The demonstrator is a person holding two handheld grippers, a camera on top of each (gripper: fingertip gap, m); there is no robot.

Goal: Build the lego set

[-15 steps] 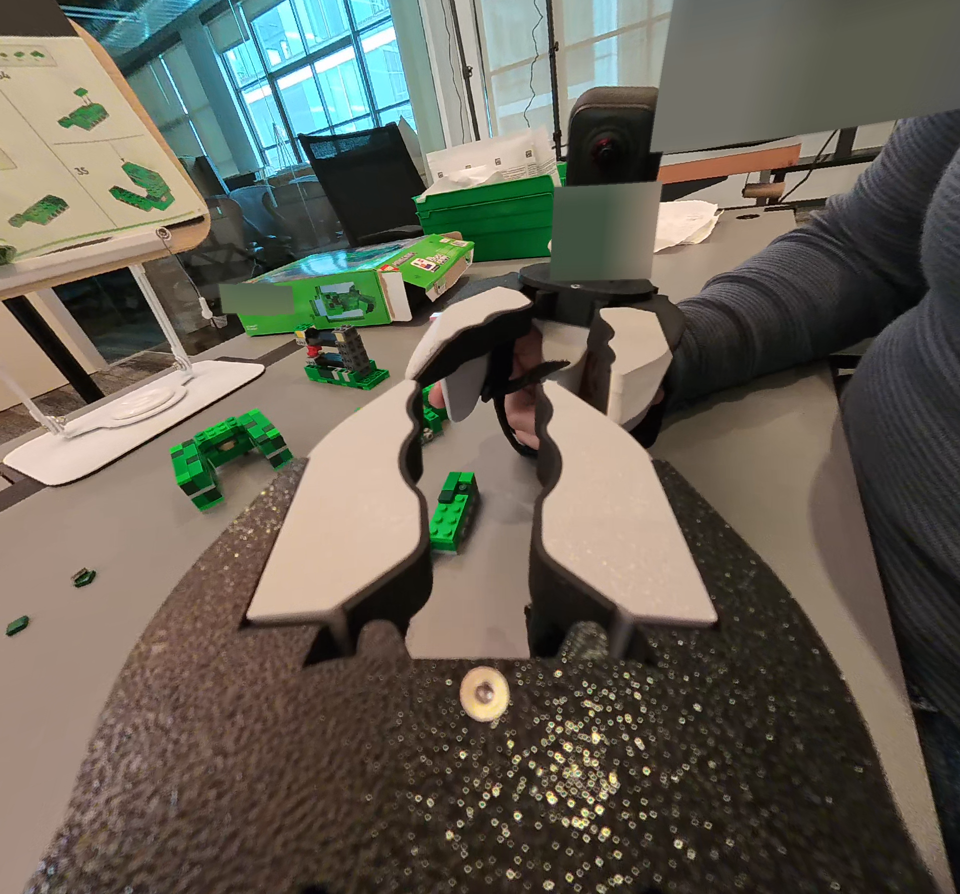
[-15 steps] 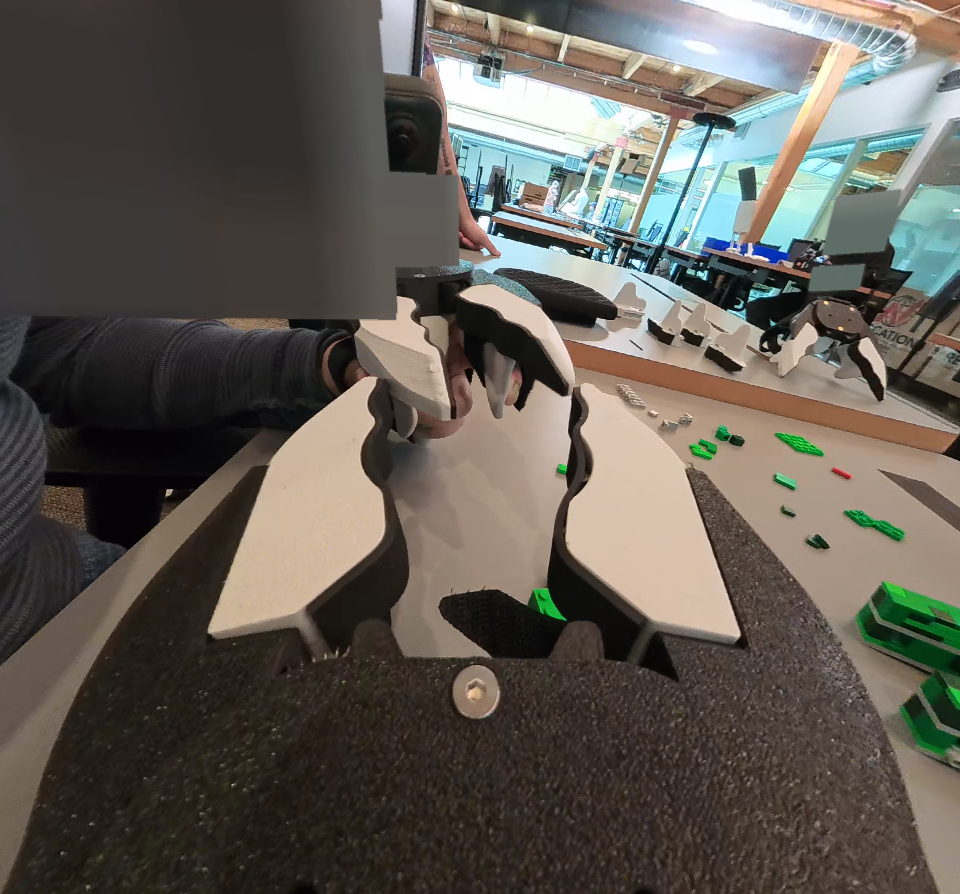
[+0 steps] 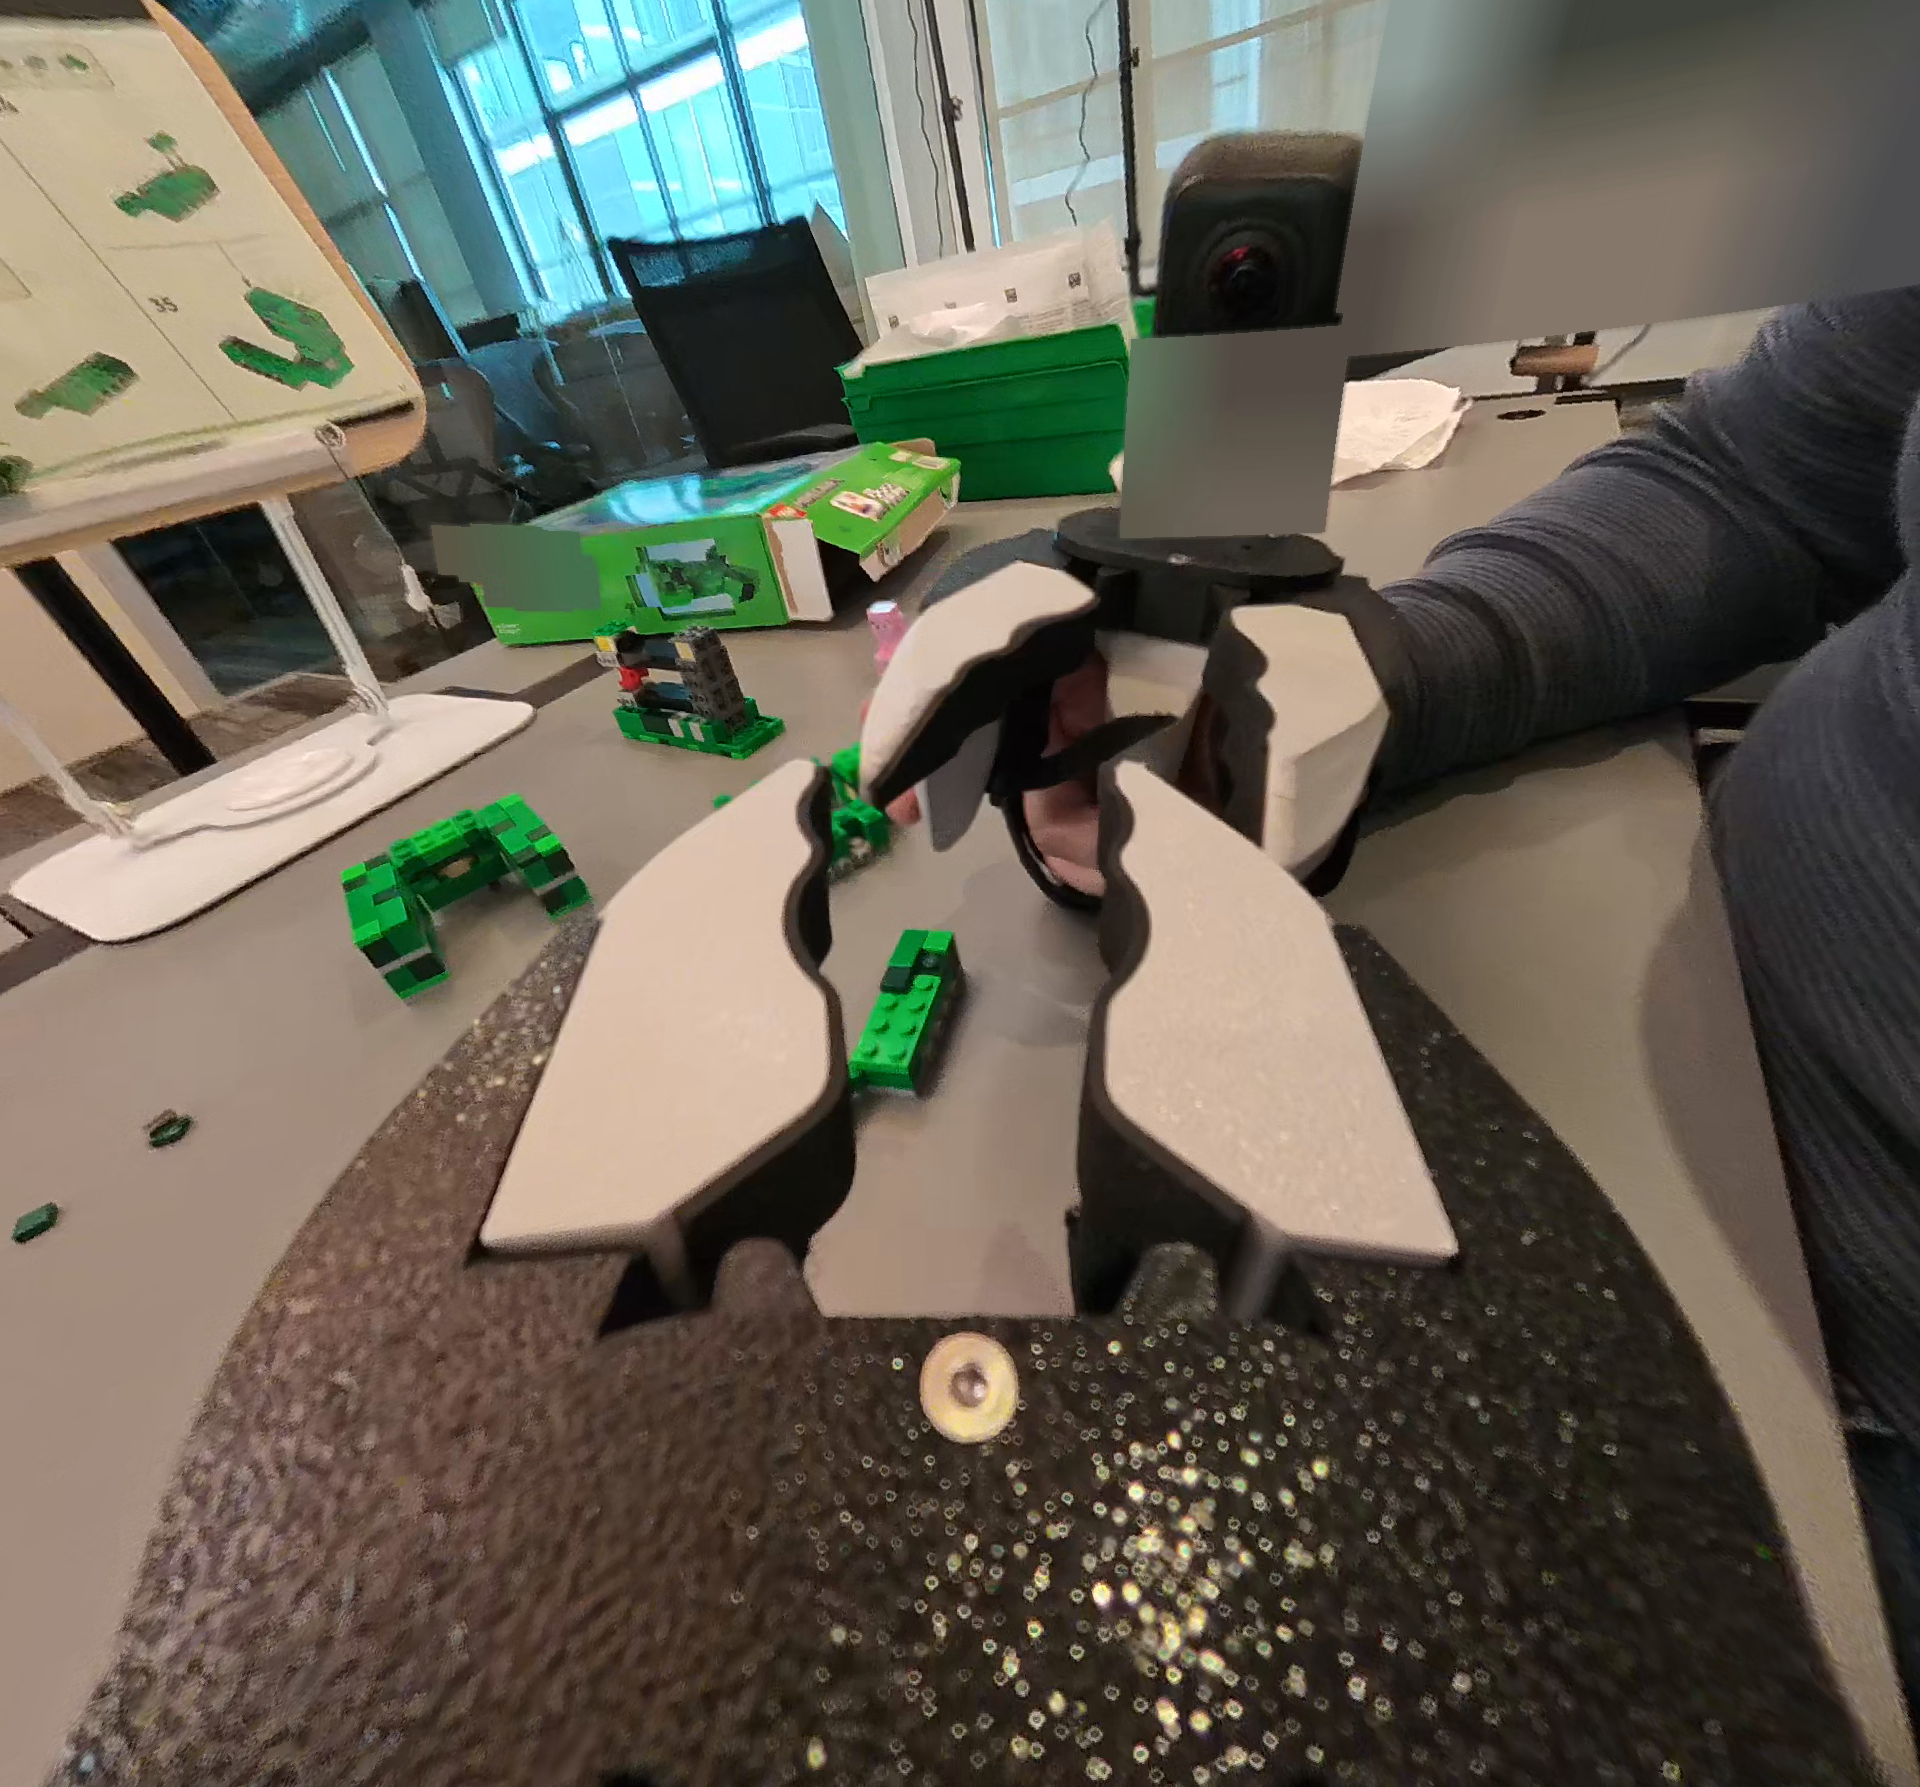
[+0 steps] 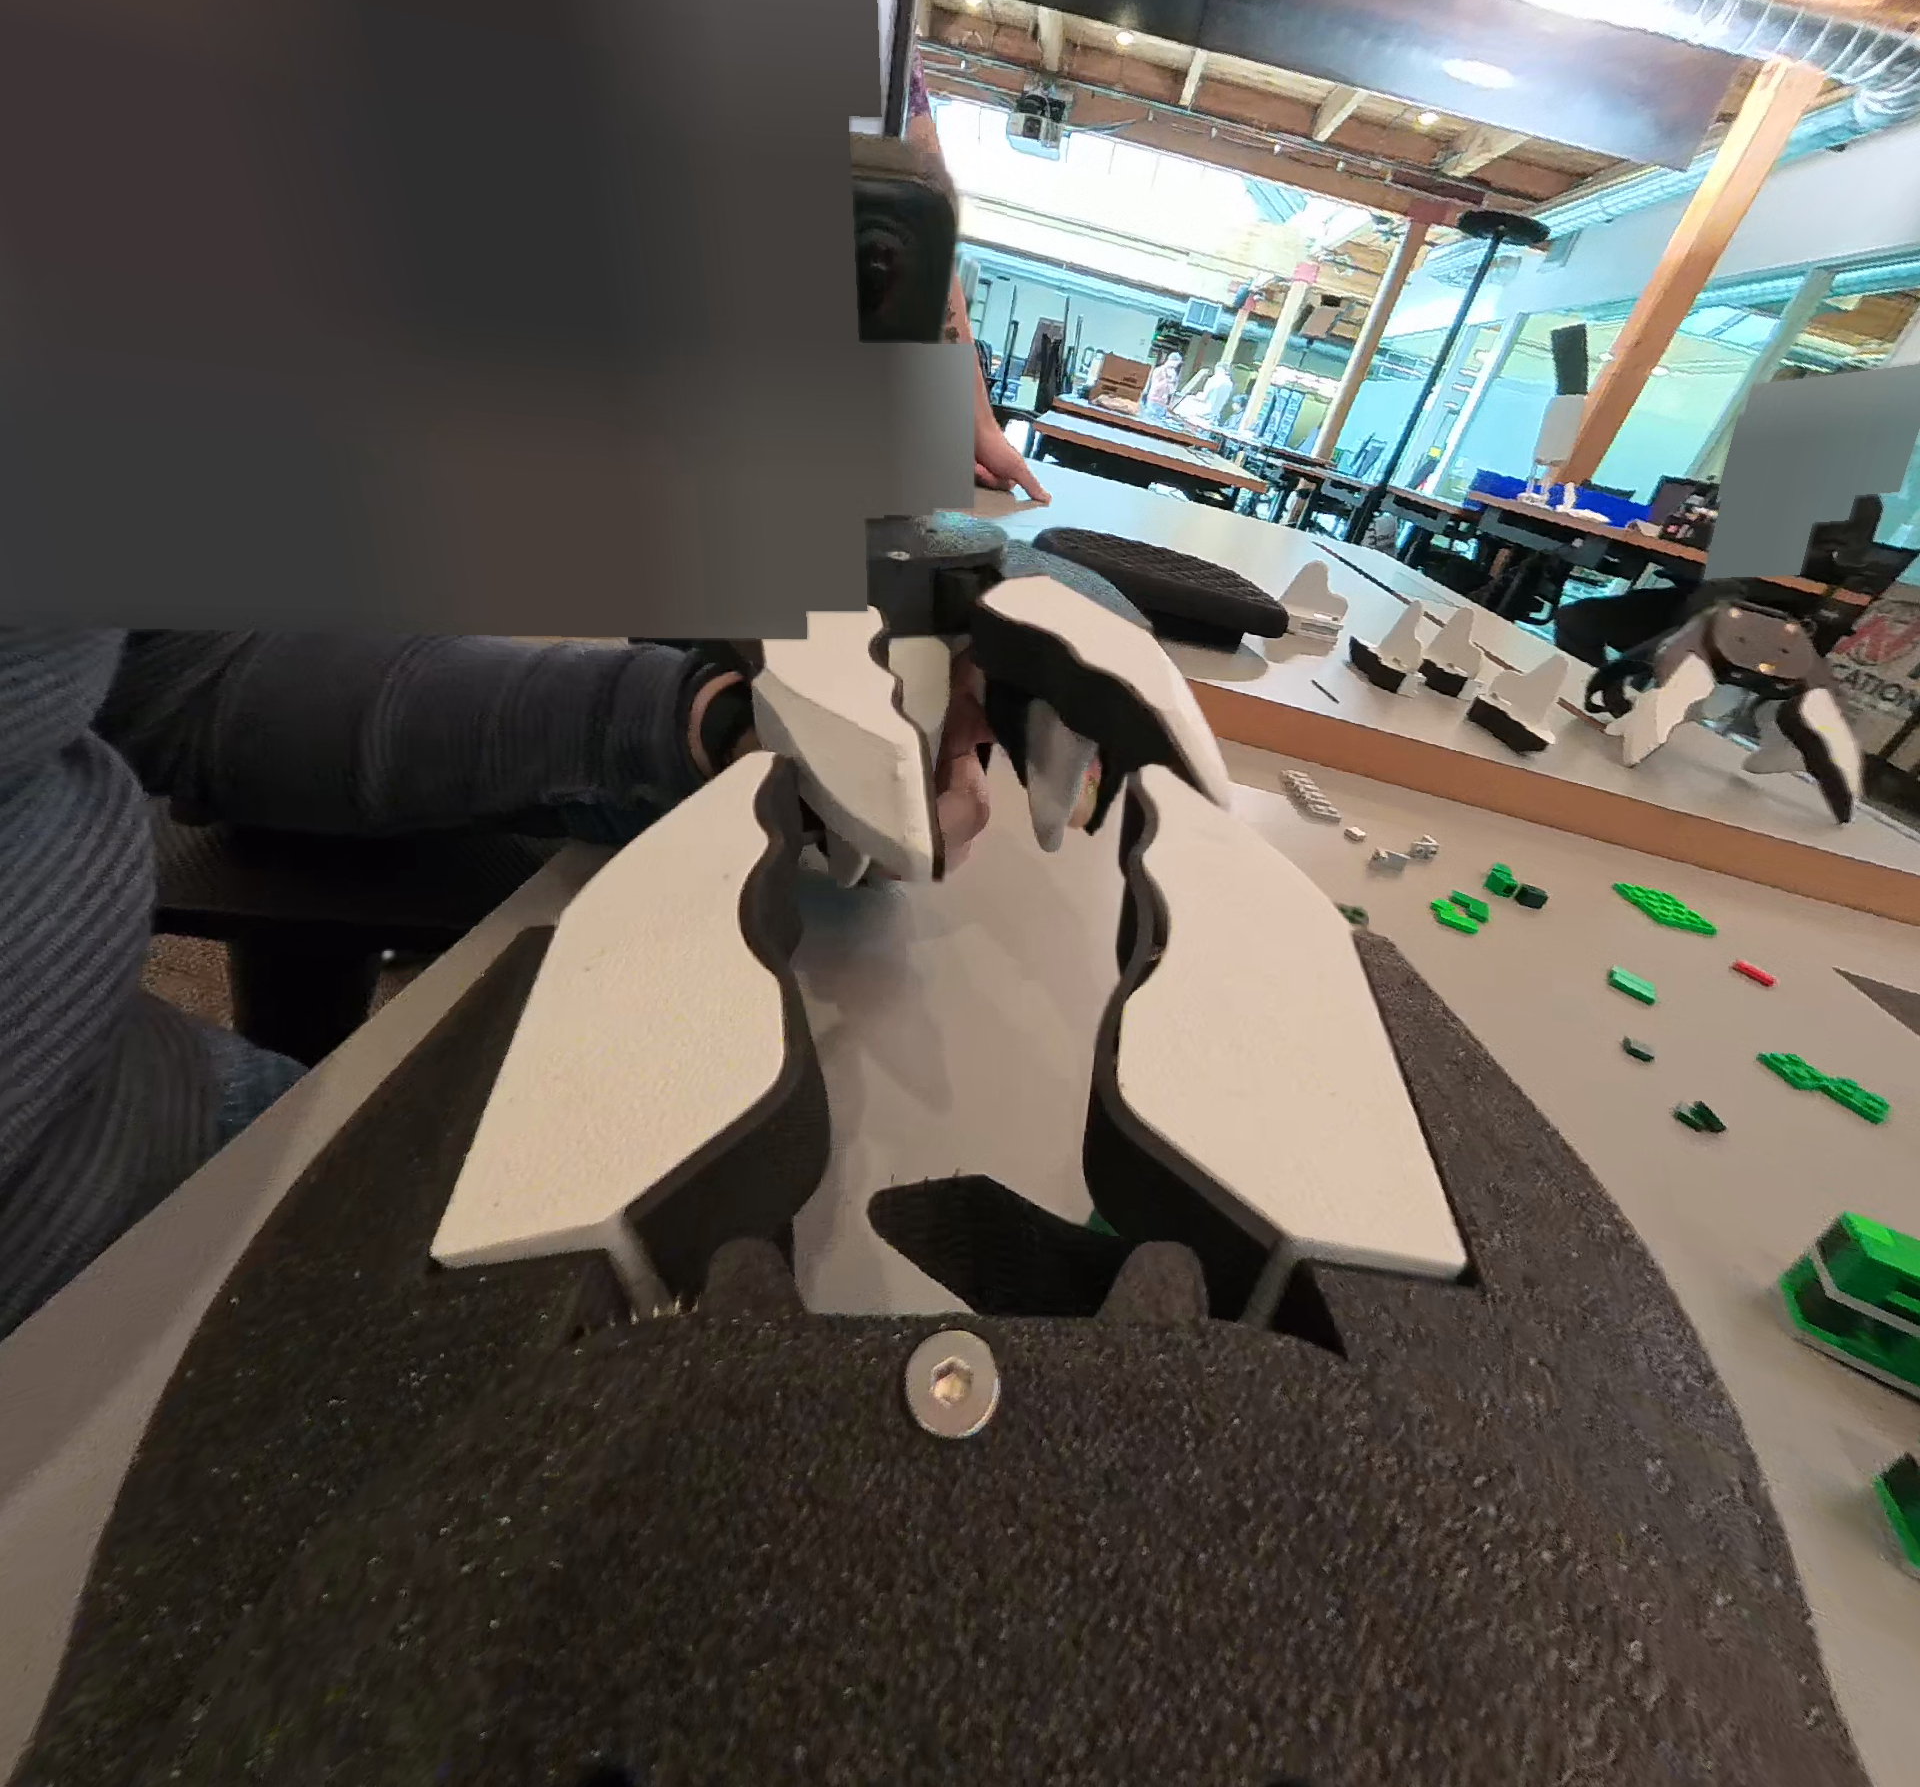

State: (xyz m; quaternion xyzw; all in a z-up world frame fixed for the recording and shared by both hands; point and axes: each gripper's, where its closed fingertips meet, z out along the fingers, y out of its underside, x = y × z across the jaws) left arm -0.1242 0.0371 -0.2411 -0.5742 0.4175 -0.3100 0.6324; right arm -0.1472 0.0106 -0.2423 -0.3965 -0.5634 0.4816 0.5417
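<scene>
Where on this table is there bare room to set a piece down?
Free: grey table between the green arch build and two tiny dark pieces. Crowded: around the small green assembly between the left gripper fingers, and among loose green plates.

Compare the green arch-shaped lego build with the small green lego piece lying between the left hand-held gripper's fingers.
The arch-shaped lego build is the larger, and stands on two legs with a gap beneath; the small green lego piece lies flat as a narrow block. The arch sits to the left of the left hand-held gripper, outside its fingers; the small piece lies on the table between them, ungripped. Both mix light and dark green bricks.
</scene>
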